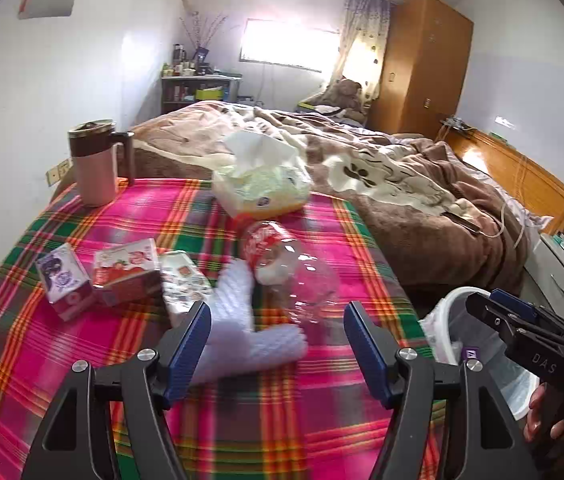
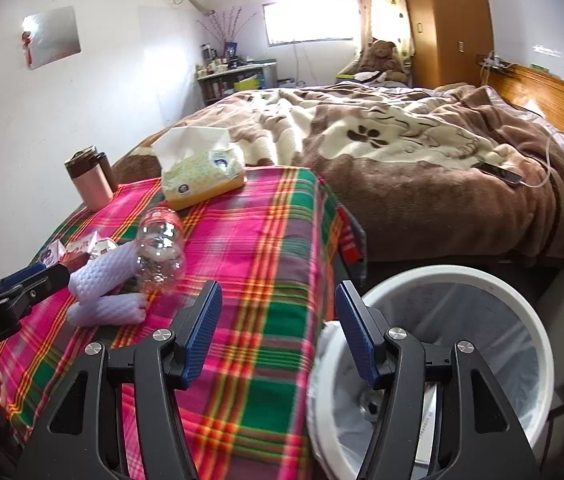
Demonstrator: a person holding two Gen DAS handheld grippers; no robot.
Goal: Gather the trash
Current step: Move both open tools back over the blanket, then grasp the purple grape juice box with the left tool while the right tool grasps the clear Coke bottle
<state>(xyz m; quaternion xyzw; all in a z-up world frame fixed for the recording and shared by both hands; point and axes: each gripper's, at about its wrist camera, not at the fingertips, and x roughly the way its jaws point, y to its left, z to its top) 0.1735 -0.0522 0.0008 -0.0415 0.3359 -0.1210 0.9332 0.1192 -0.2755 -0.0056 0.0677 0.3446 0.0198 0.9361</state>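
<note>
Looking along the left gripper (image 1: pixel 275 326), we see its fingers (image 1: pixel 191 334) apart and empty; the white foam sleeve (image 1: pixel 237 312) lies between them on the plaid table (image 1: pixel 81 360), the clear bottle (image 1: pixel 282 264) just beyond. The right gripper (image 2: pixel 277 312) is likewise open and empty, spanning the table edge and the white bin (image 2: pixel 482 280).

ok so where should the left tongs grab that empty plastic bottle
Across the clear body of the bottle, from above. It lies on its side, so its round wall fits between the open left tongs. The foam sleeve crowds its left side.
</note>
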